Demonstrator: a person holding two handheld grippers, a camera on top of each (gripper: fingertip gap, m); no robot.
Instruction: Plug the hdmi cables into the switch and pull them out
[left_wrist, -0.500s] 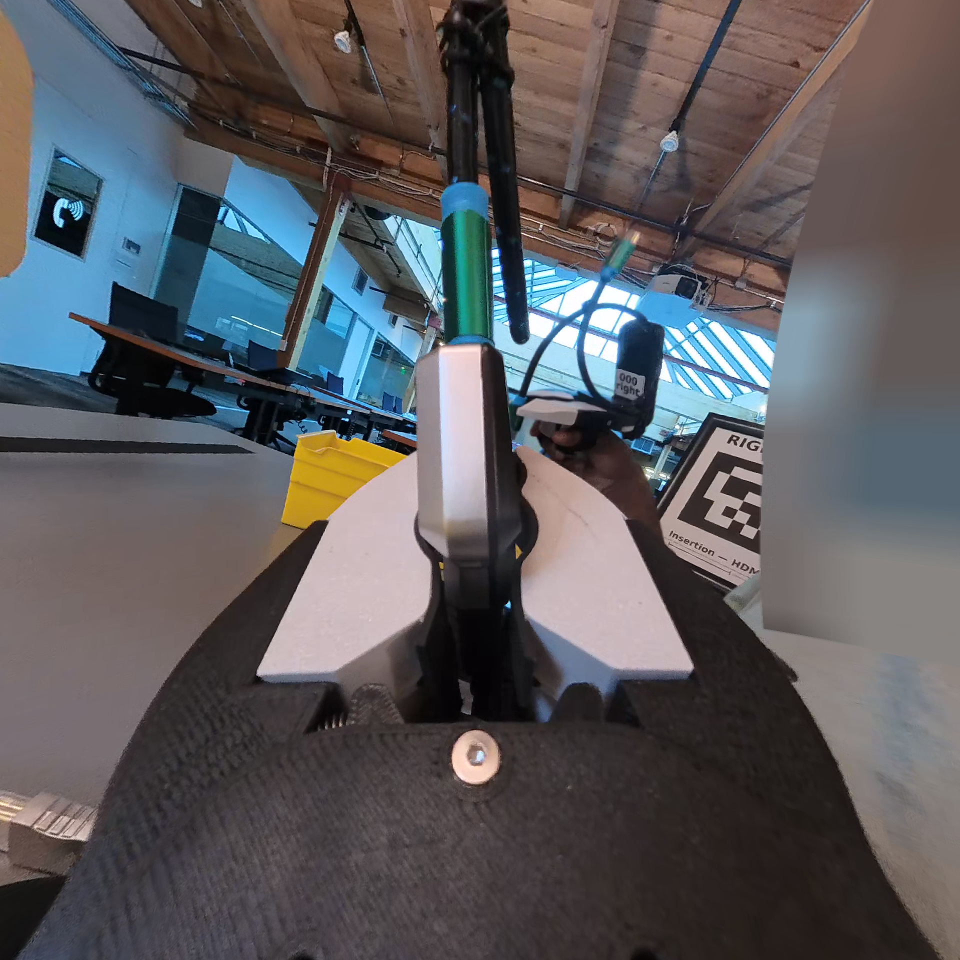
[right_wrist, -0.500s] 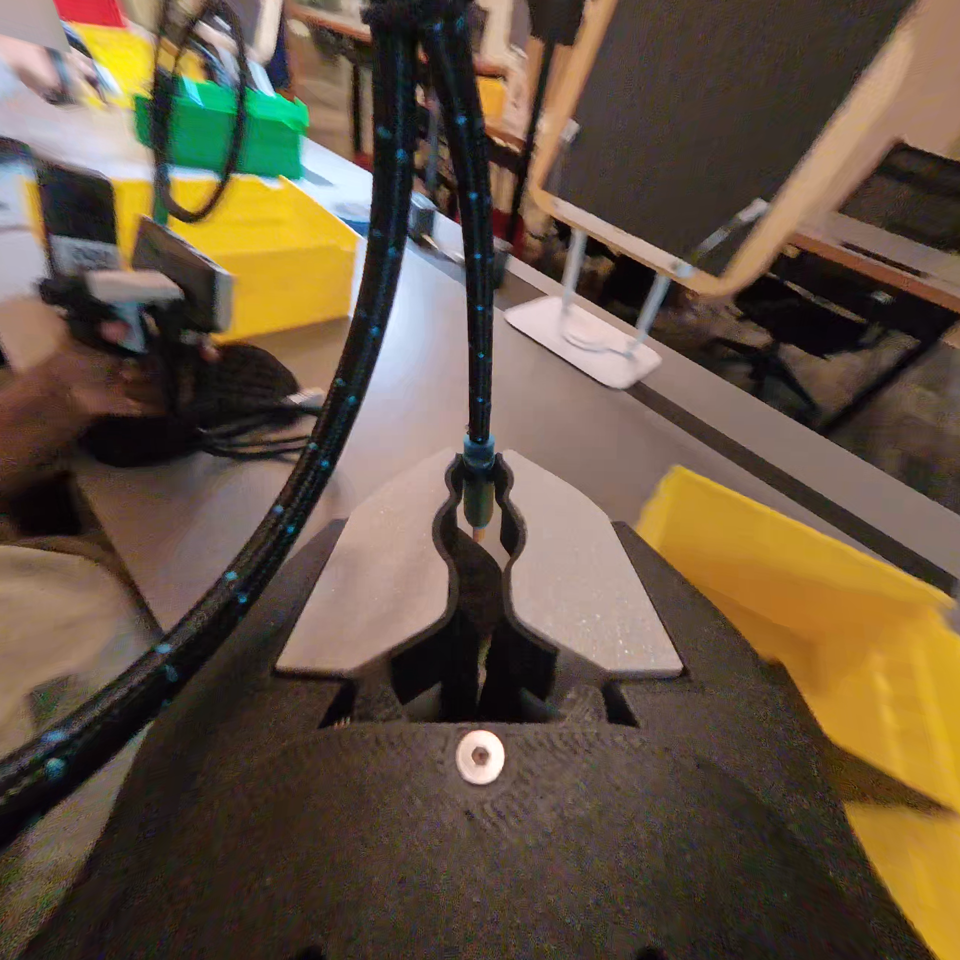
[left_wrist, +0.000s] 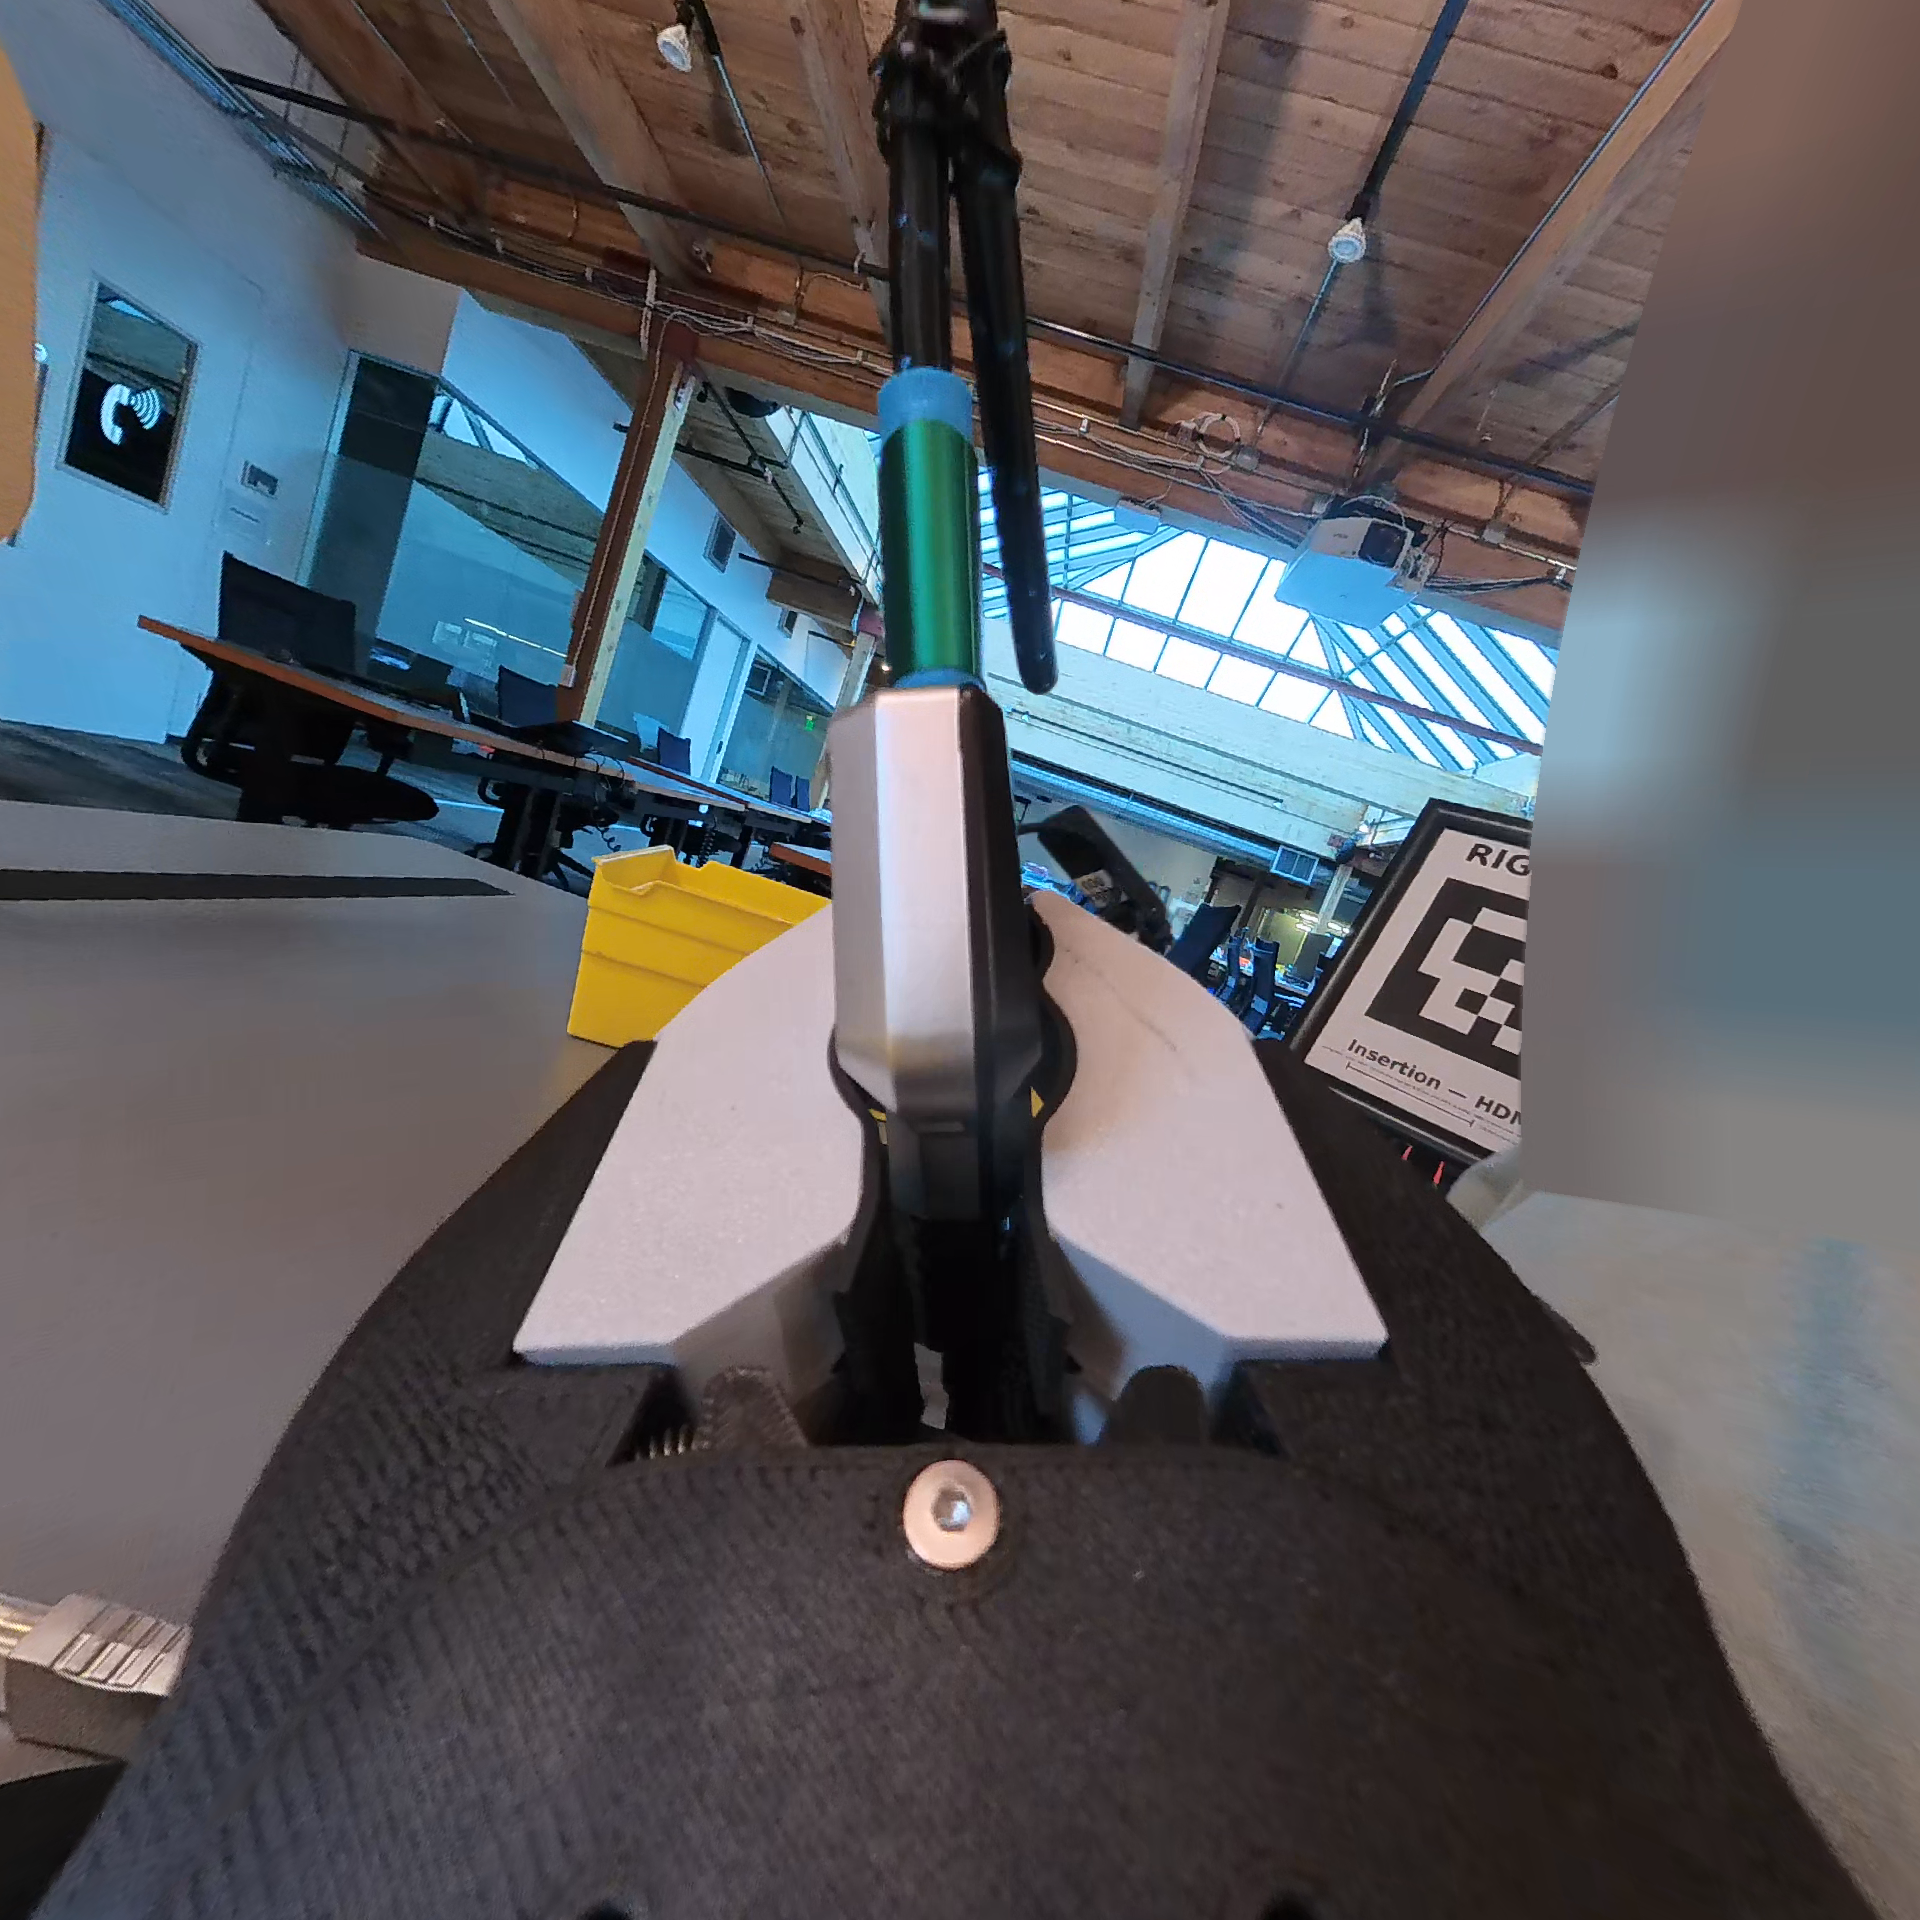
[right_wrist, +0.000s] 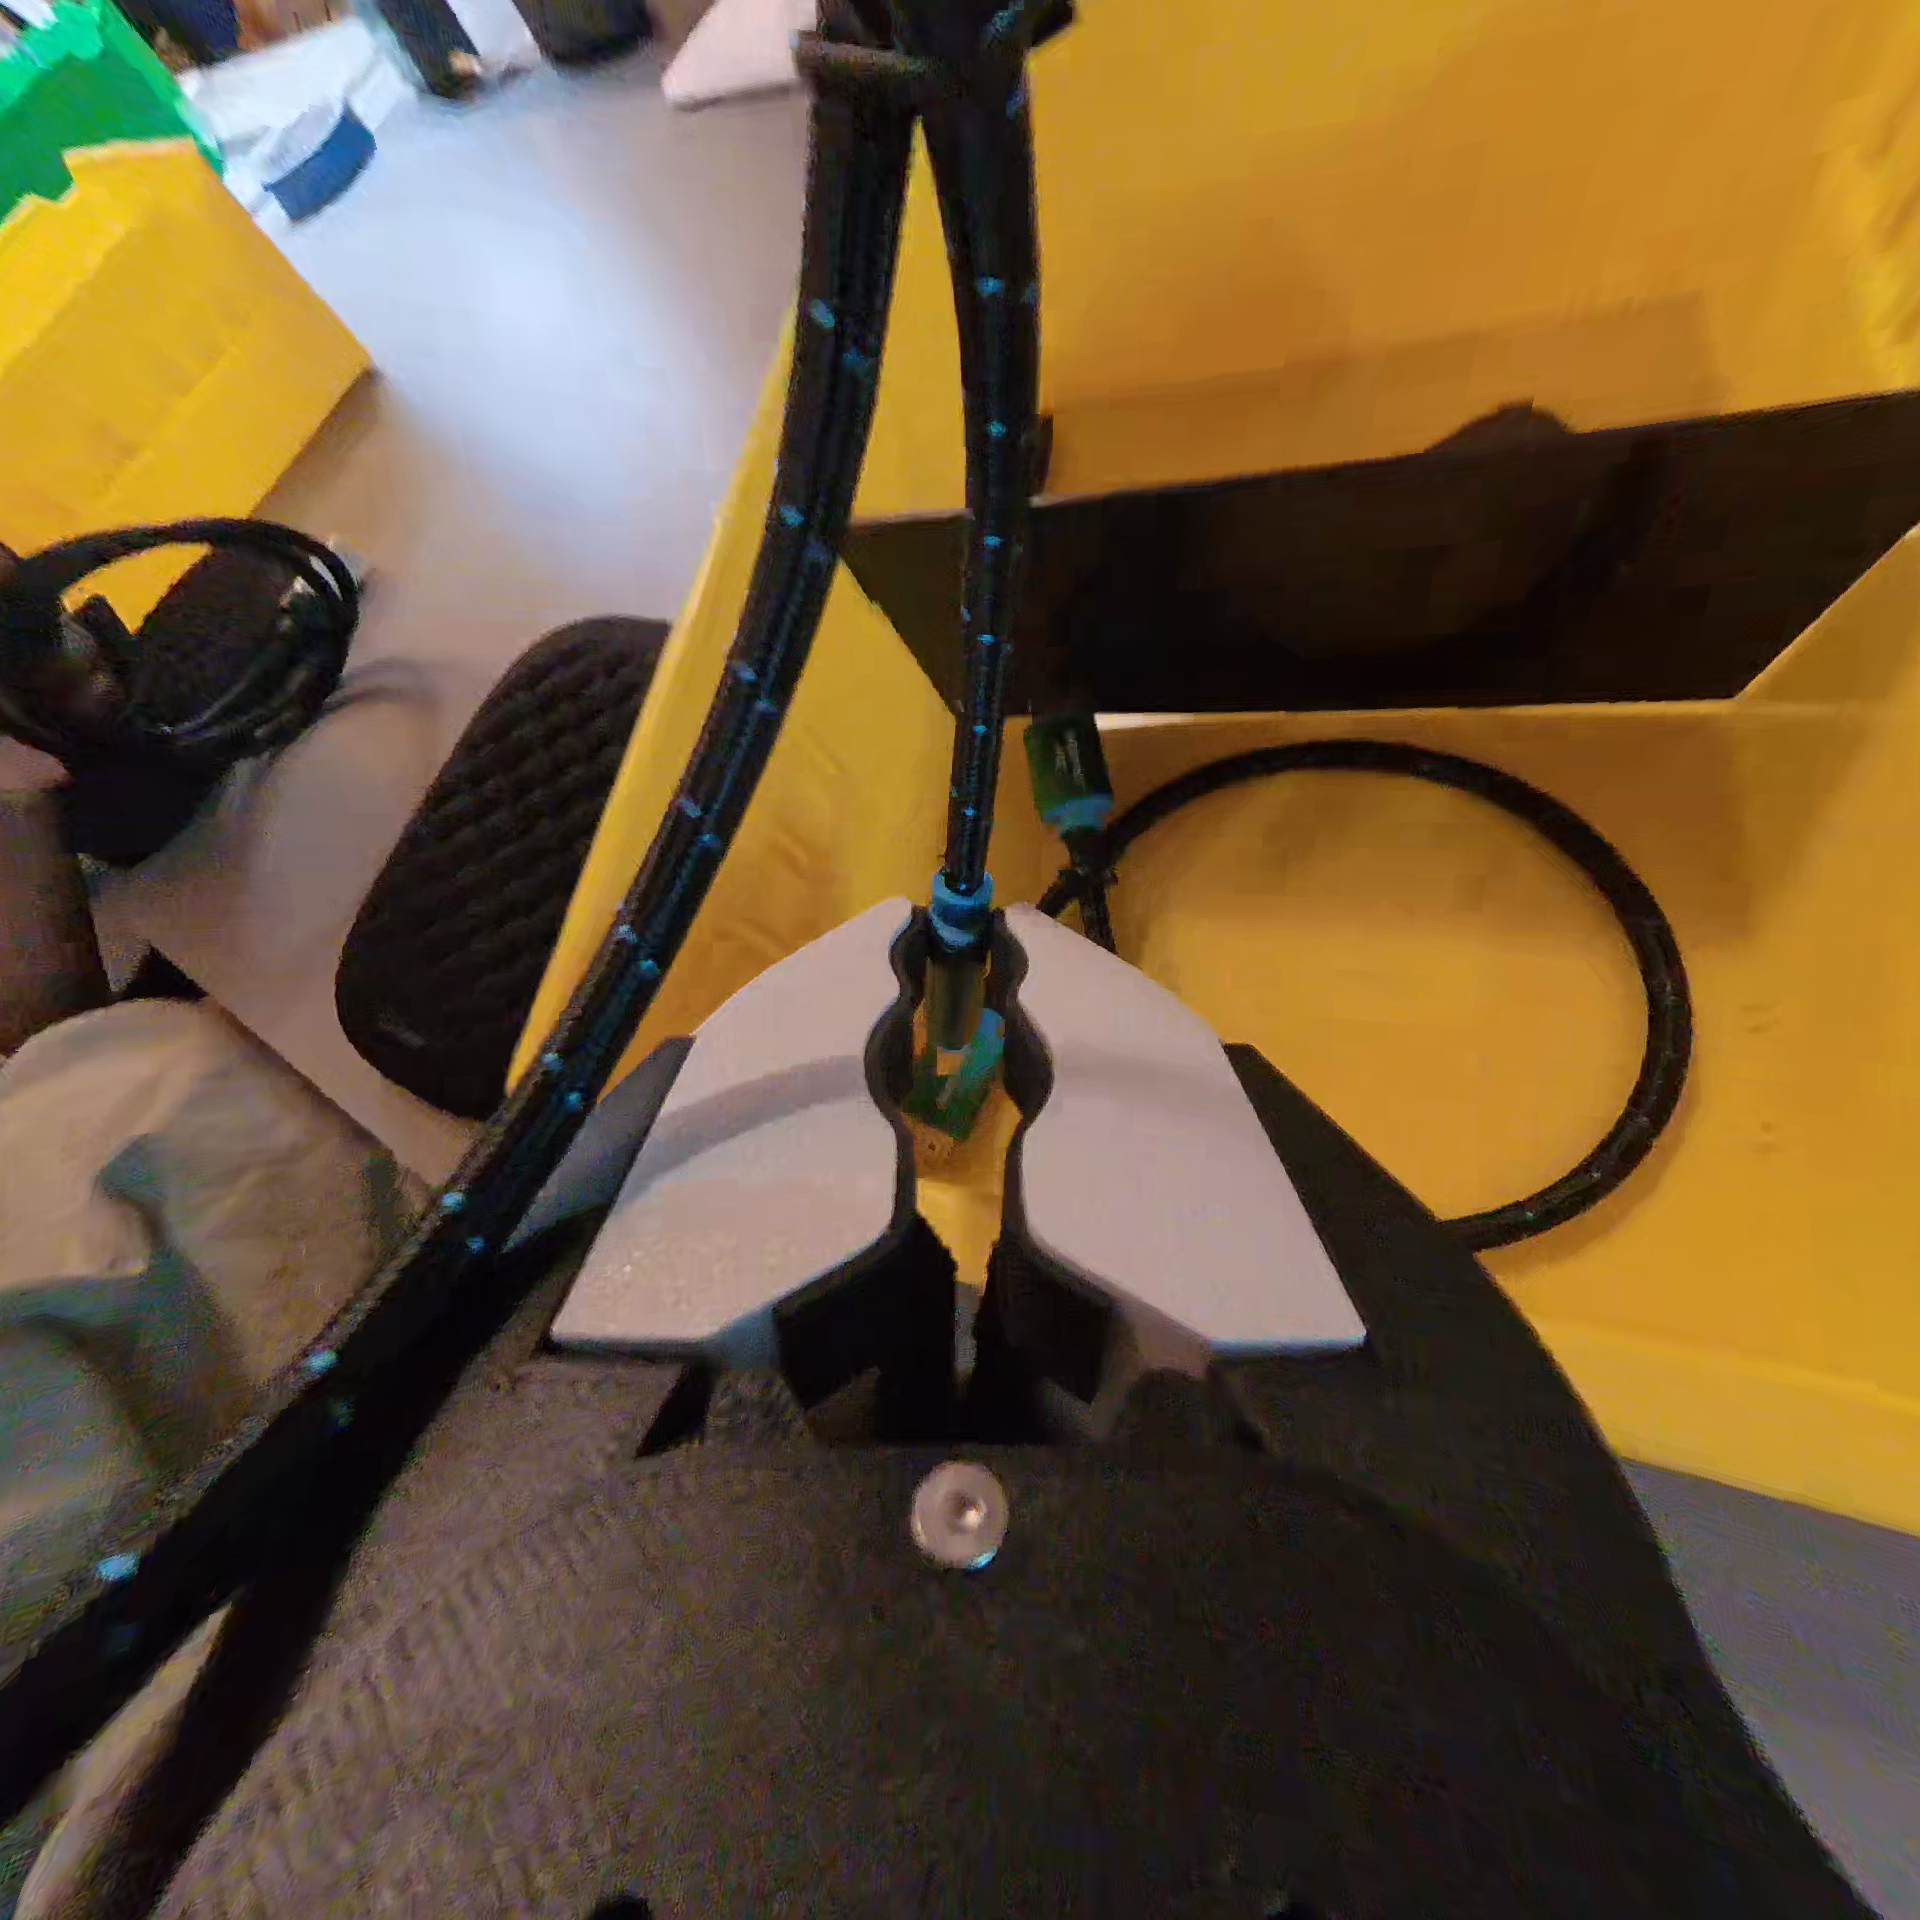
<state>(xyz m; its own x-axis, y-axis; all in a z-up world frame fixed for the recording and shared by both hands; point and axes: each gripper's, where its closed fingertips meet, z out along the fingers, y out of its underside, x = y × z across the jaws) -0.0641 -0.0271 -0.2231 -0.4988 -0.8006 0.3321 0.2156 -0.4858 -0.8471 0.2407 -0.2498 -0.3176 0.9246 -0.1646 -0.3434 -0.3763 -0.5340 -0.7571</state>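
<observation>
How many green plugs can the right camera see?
2: the held plug in the right gripper, and the loose plug in the yellow bin. More may be hidden.

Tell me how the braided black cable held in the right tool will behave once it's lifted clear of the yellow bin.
The braided cable likely stays springy, not limp: it arcs upward from the right tool in a smooth curve. The loop in the yellow bin holds its round shape, so it may drag and uncoil. The green connector looks rigid.
</observation>
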